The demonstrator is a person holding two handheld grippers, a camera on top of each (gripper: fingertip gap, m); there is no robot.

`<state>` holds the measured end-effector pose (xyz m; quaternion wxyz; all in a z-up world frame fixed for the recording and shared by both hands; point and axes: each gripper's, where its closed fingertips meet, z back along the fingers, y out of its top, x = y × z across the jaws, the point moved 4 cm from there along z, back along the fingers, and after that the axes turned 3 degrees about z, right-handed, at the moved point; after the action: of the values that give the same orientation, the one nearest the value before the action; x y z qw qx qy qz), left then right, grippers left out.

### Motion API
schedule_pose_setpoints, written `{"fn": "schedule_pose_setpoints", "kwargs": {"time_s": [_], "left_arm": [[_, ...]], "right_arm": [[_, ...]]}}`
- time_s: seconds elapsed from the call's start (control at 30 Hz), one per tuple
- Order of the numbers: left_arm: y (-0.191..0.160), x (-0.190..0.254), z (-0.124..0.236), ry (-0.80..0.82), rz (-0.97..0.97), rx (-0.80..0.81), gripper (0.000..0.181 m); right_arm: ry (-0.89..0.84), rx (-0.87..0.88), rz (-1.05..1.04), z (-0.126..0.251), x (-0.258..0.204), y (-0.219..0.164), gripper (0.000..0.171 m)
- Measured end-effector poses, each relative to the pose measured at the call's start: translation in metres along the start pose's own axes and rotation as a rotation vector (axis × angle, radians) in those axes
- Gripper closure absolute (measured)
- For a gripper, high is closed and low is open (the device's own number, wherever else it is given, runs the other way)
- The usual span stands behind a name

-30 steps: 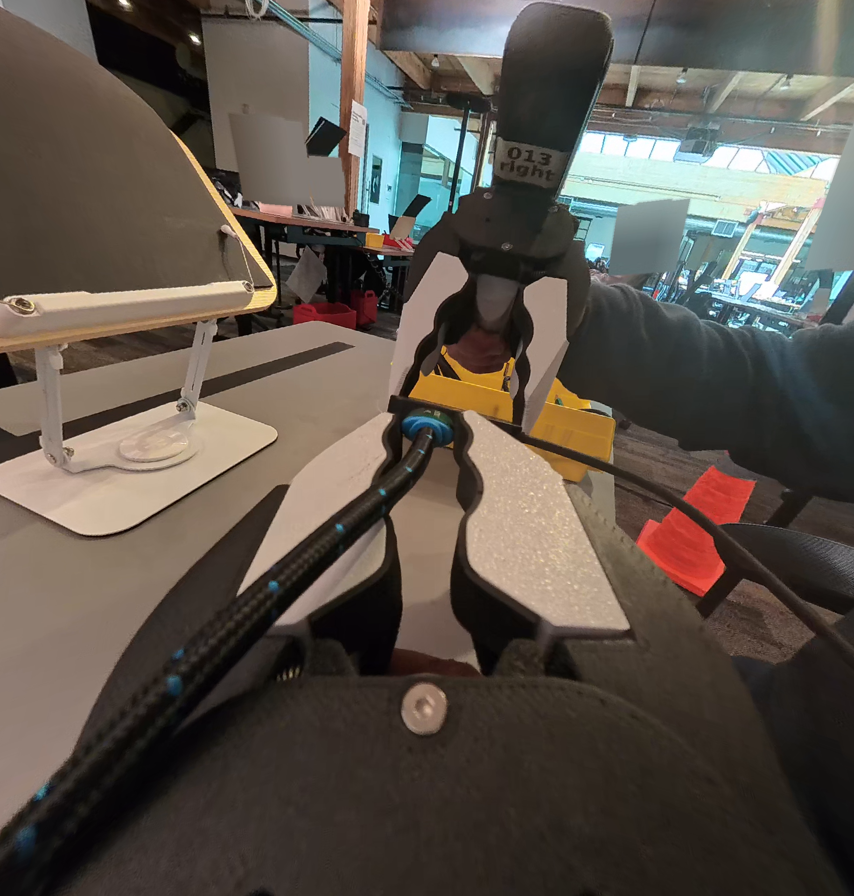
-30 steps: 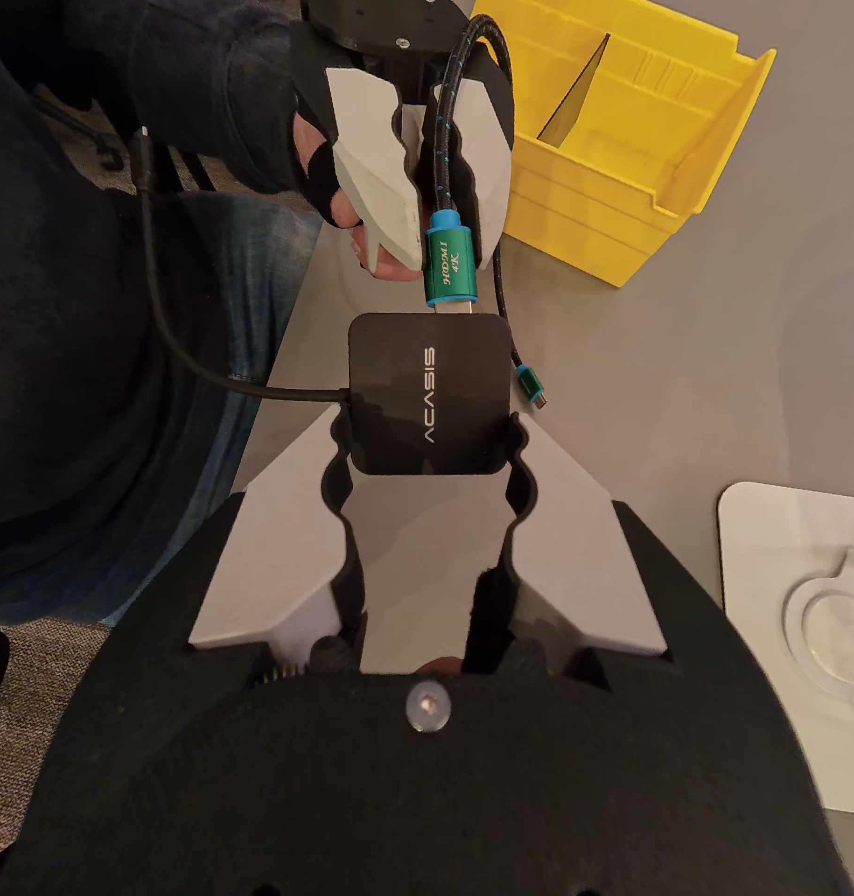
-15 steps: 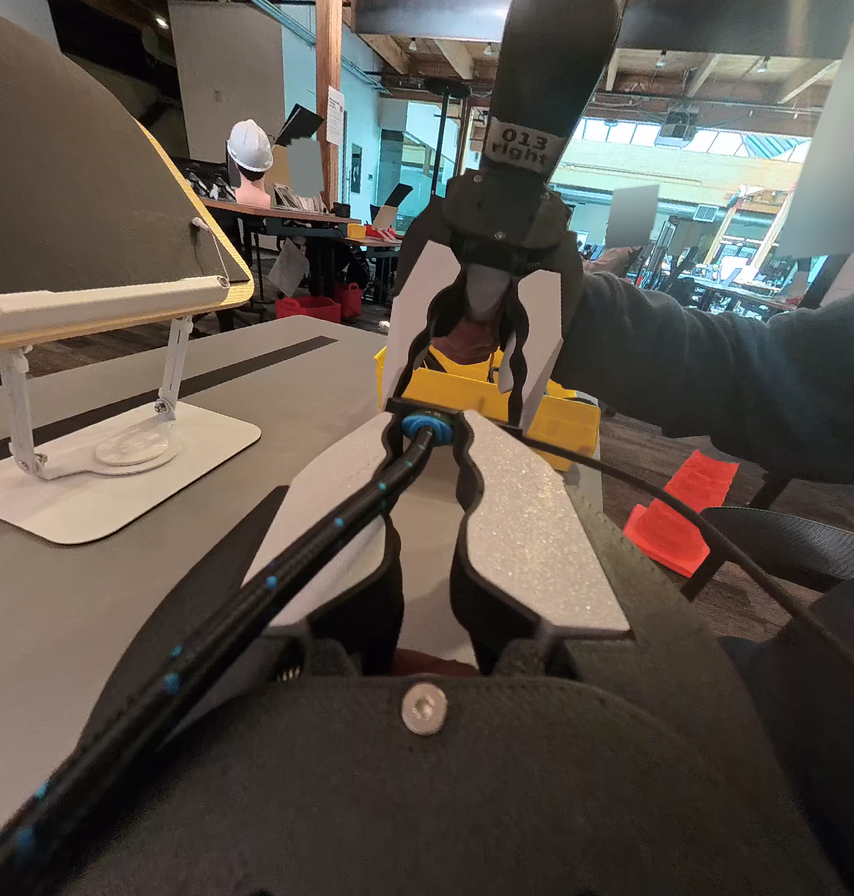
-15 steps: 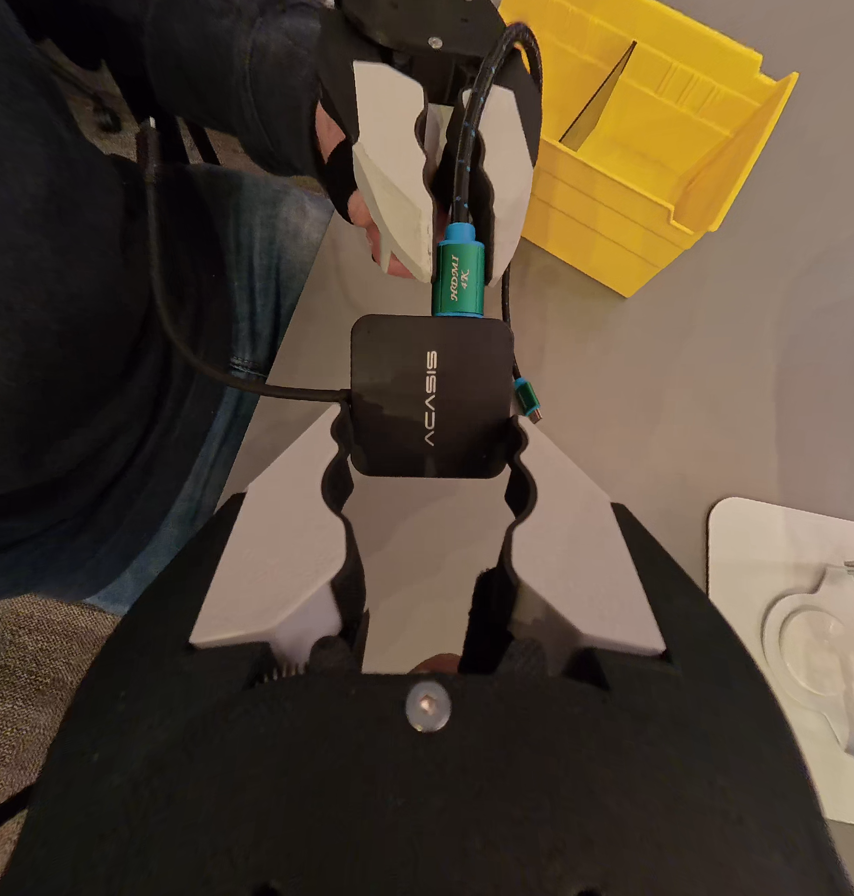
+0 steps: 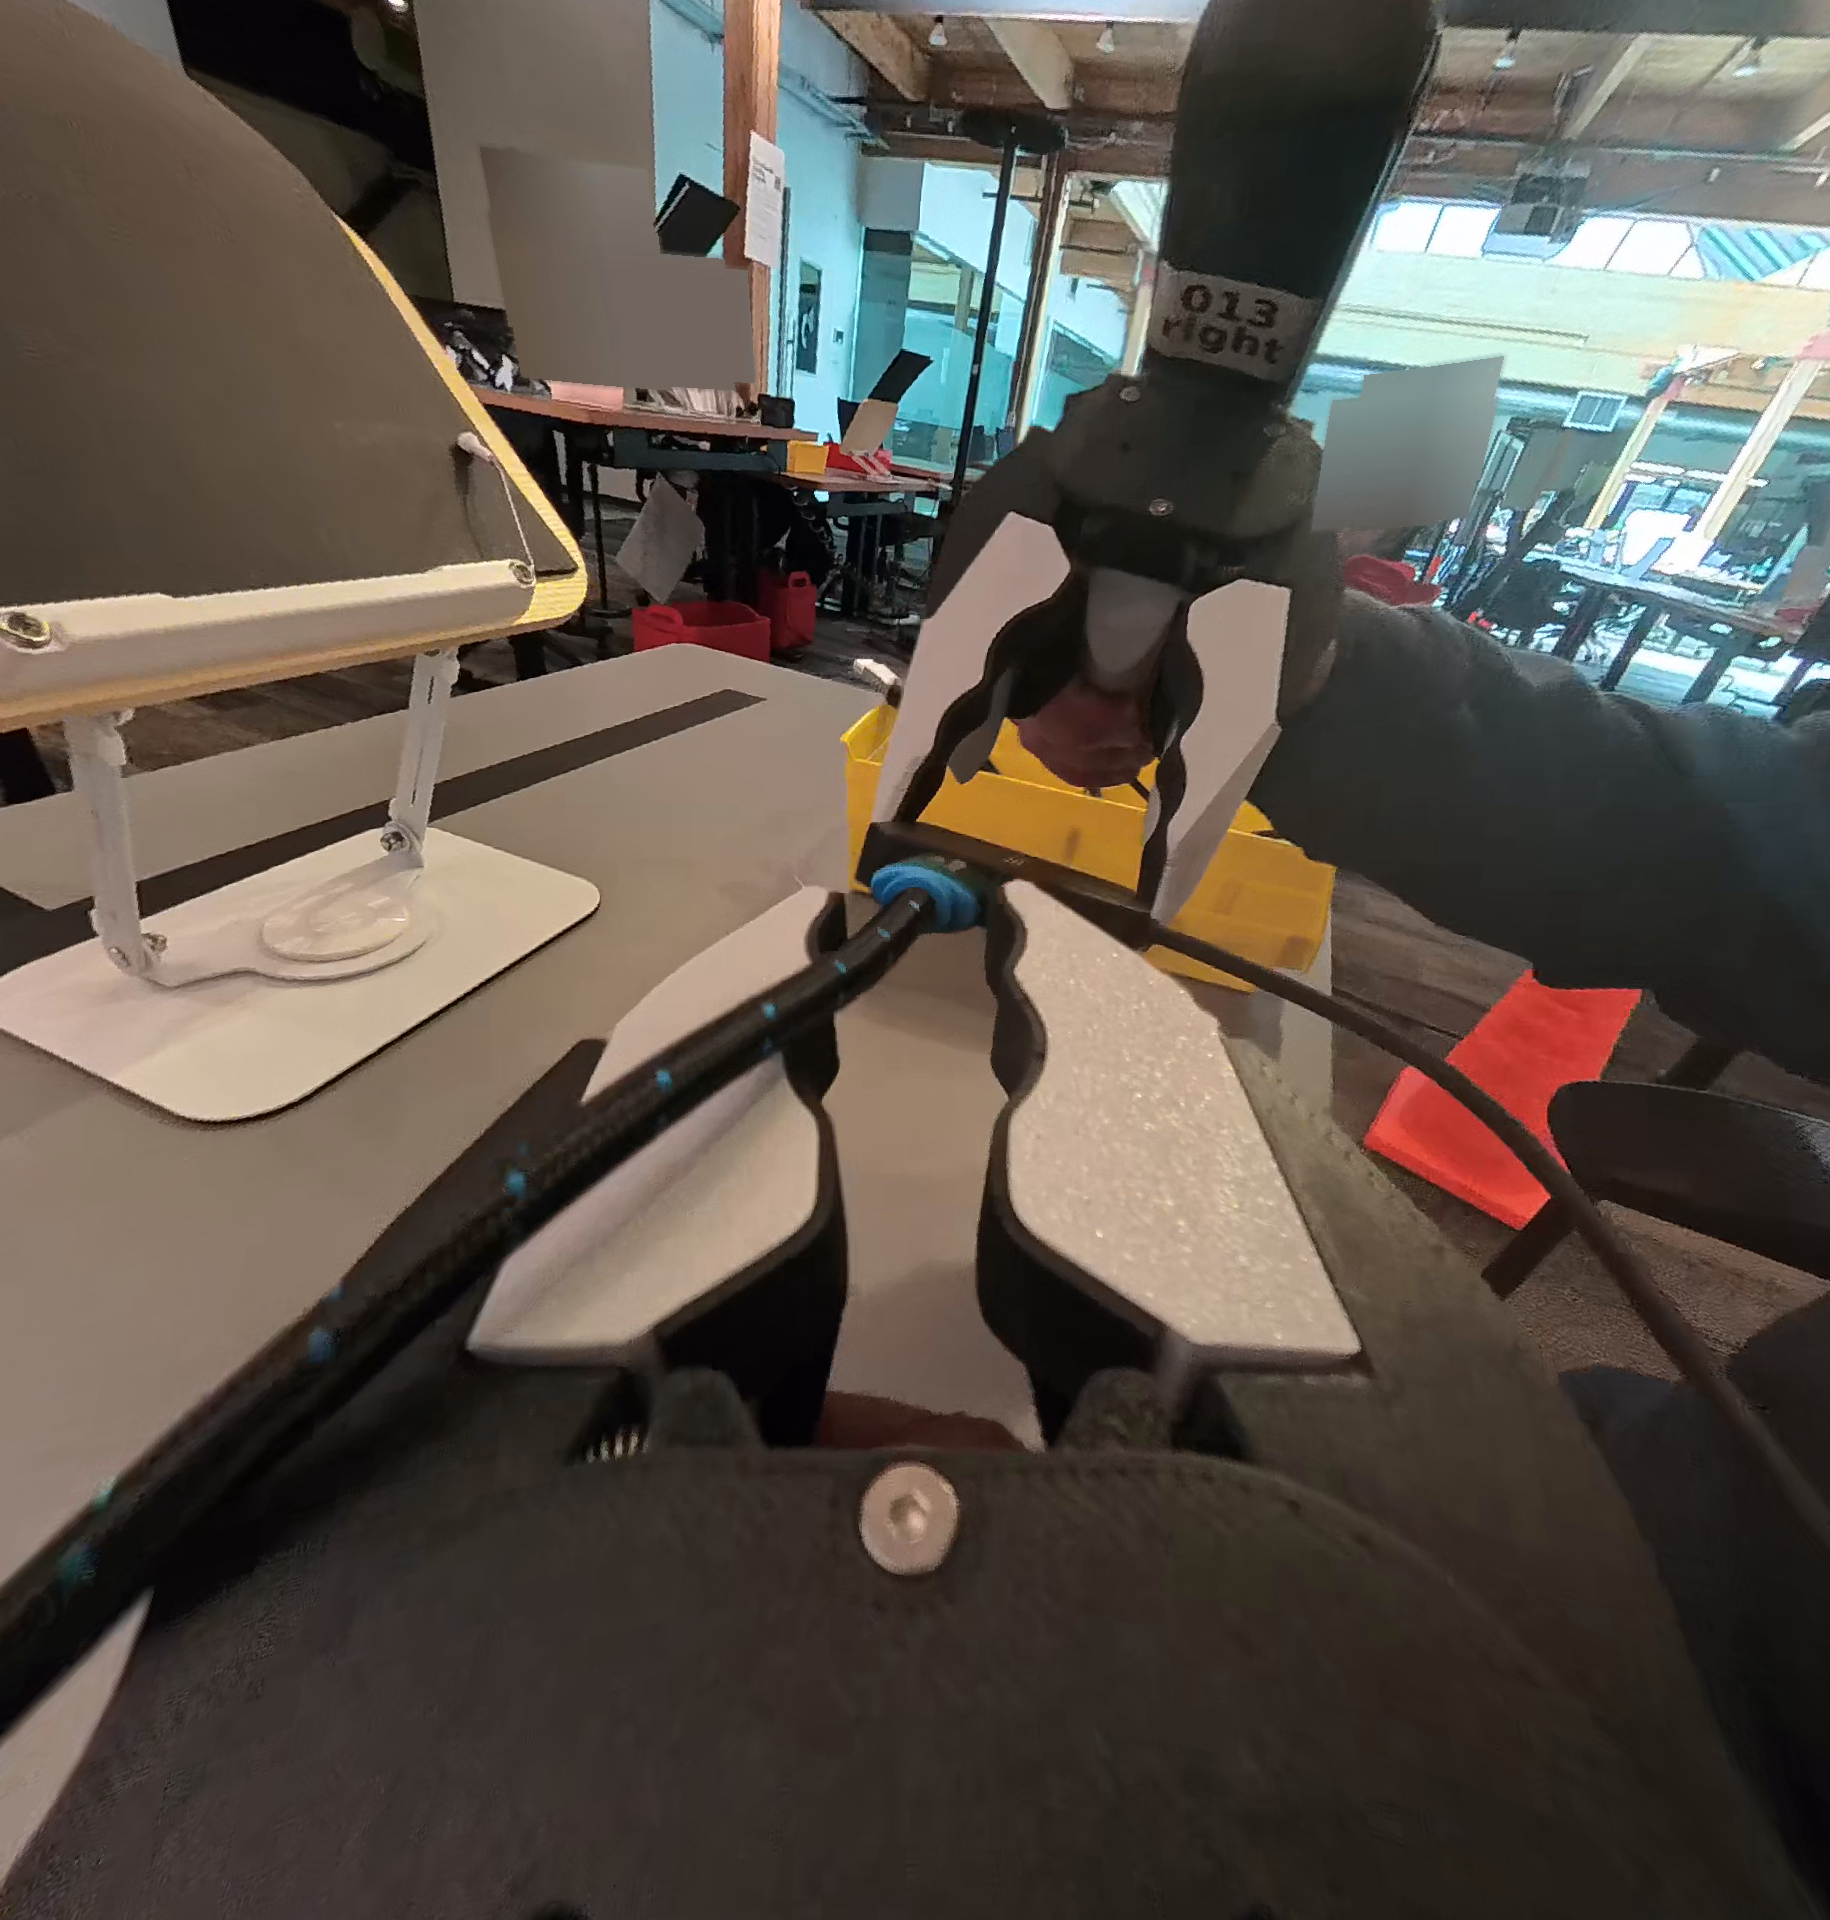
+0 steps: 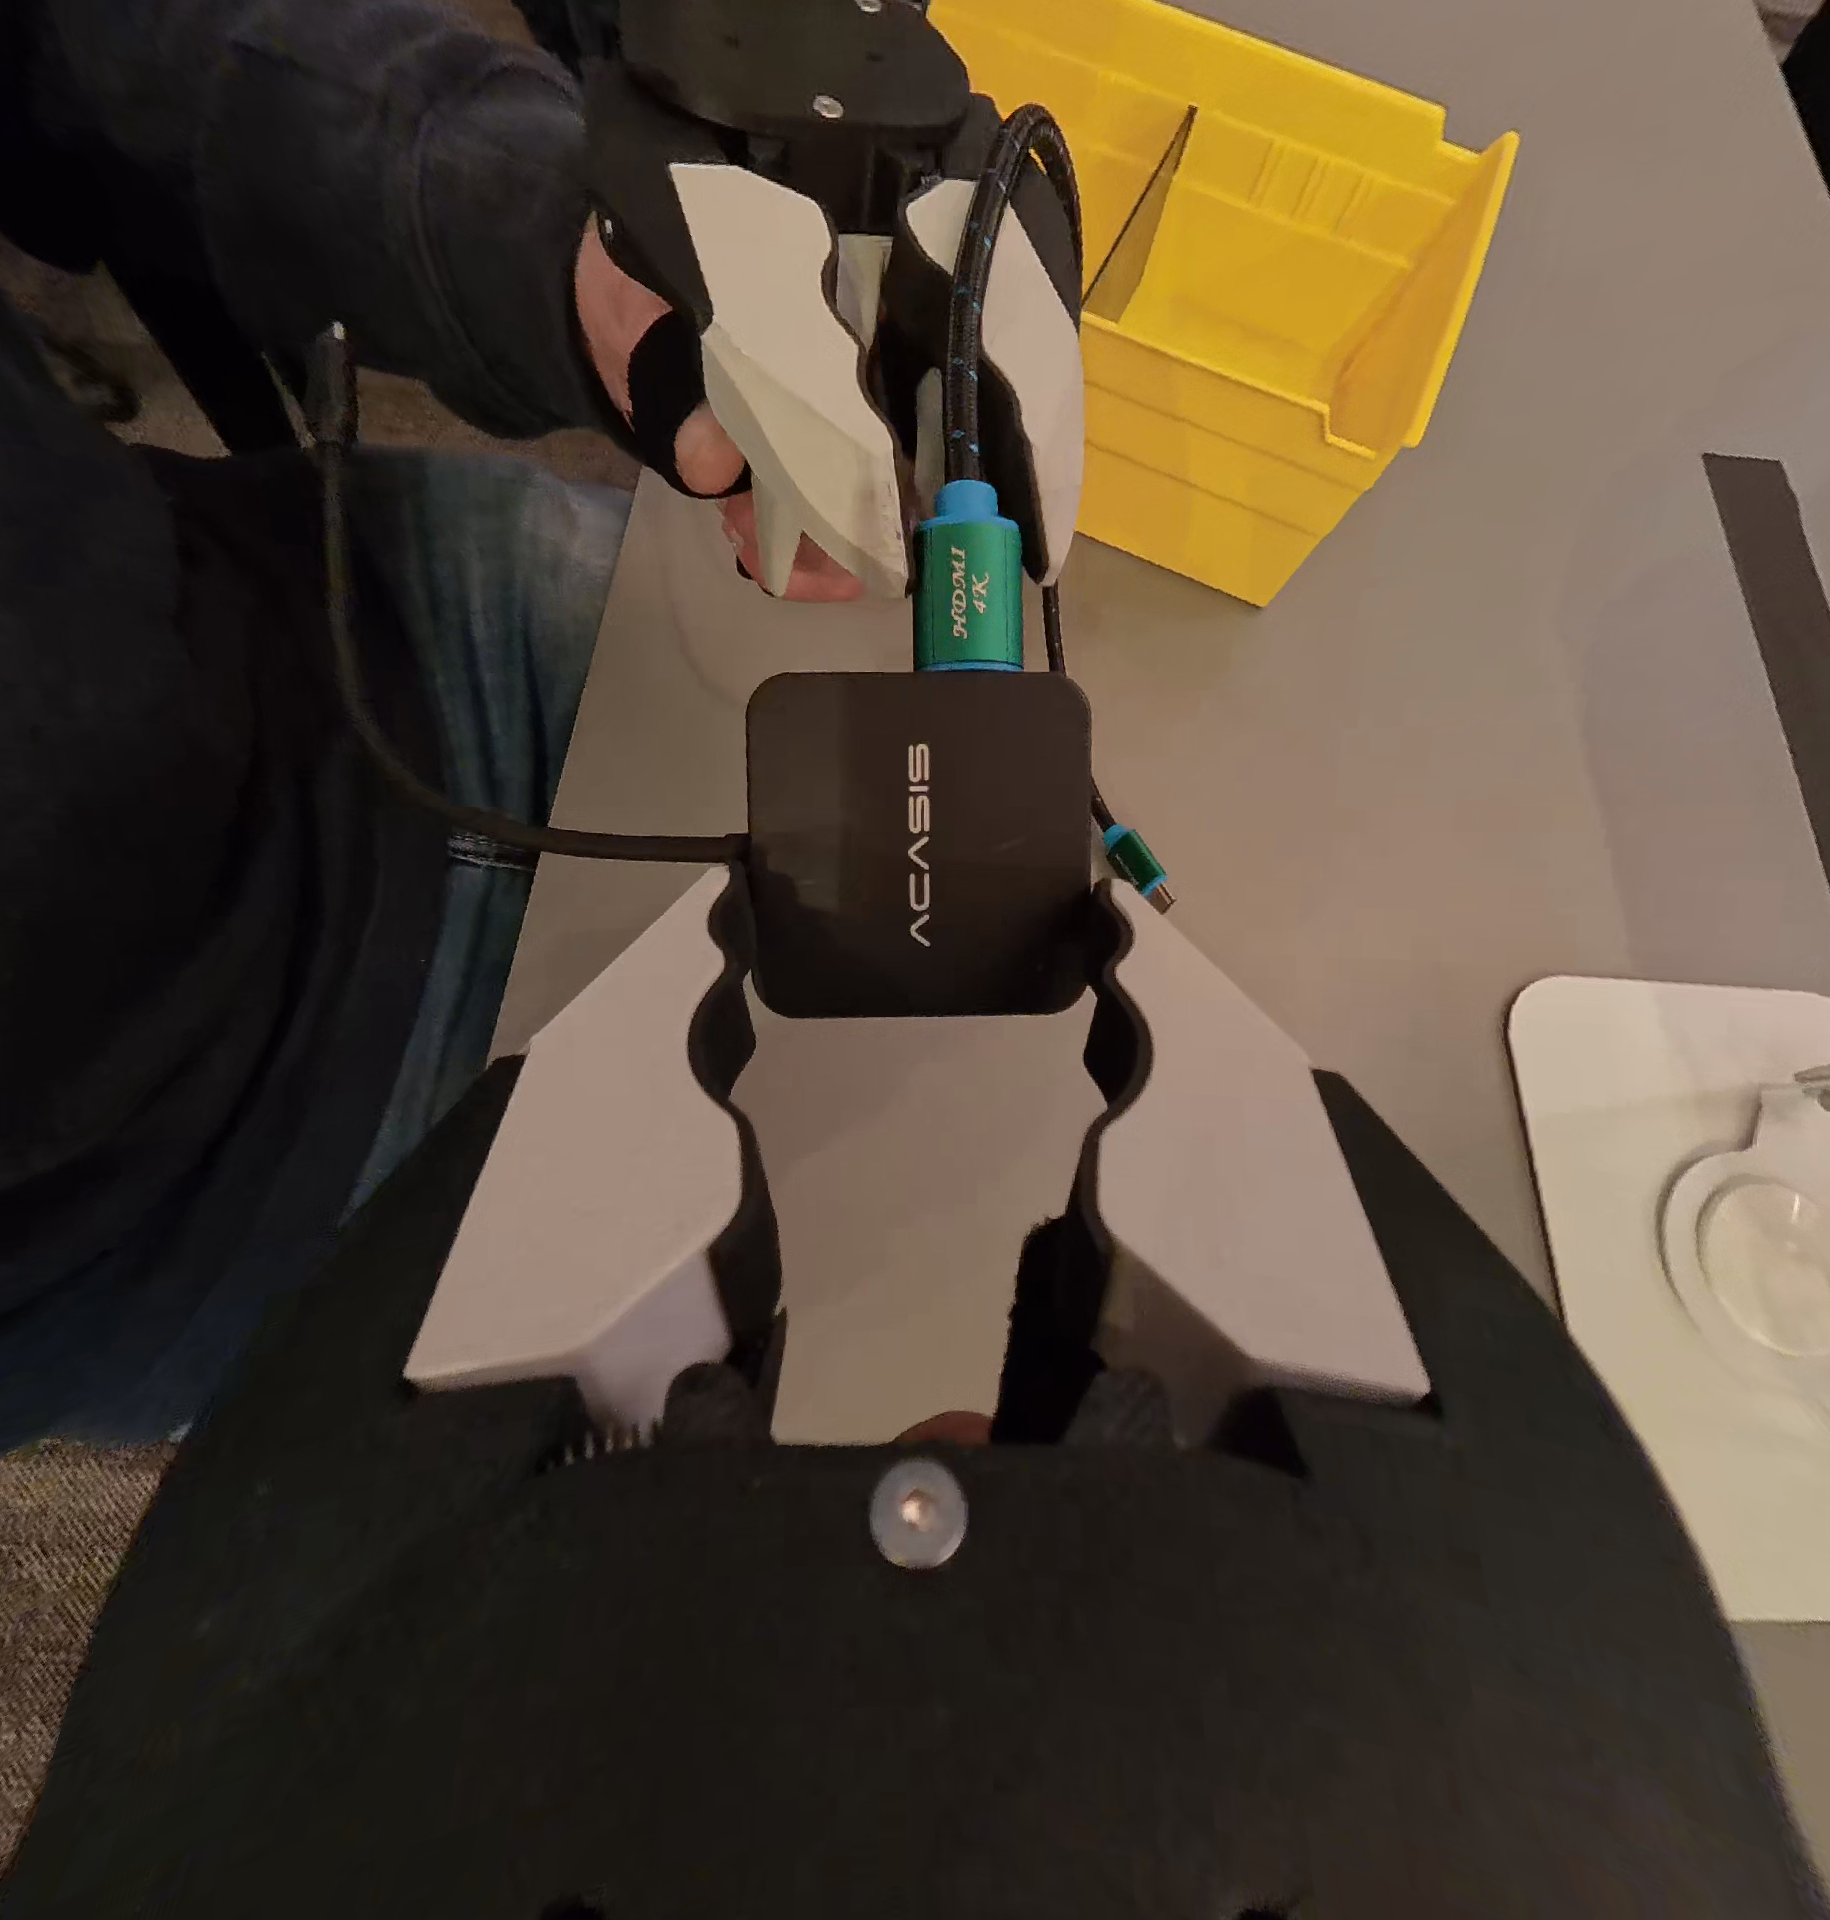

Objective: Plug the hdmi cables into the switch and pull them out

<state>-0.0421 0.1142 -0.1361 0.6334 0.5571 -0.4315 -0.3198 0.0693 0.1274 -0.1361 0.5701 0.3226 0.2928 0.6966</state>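
The green metal plug point(image 6: 966, 594) has closed the last gap and now sits flush against the matte black switch point(image 6: 916, 842), so this insertion looks done. The left gripper point(image 6: 958, 540) is clamped on the braided cable point(image 5: 682, 1070); the right gripper point(image 6: 916, 935) pinches the rounded square switch above the grey bench point(image 6: 1410, 727).

Yellow divided bin point(image 6: 1295, 343) on grey surface point(image 6: 1410, 748). White tilt stand point(image 5: 298, 935) alongside, well apart from bin. Red wedge-shaped object point(image 5: 1503, 1101) on floor.
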Motion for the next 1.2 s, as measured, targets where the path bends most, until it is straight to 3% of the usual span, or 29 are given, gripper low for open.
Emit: {"fn": "schedule_pose_setpoints", "kwargs": {"time_s": [0.5,0.97,1.2], "left_arm": [[-0.015,0.010,-0.003,0.044,-0.070,-0.119,0.154],[-0.040,0.008,-0.003,0.066,-0.138,-0.217,0.155],[-0.043,0.005,-0.003,0.074,-0.136,-0.227,0.155]], "right_arm": [[-0.349,0.083,-0.225,0.096,0.006,-0.046,0.108],[-0.704,0.188,-0.312,0.230,0.013,-0.033,0.108],[-0.867,0.180,-0.431,0.287,0.000,-0.046,0.108]]}}
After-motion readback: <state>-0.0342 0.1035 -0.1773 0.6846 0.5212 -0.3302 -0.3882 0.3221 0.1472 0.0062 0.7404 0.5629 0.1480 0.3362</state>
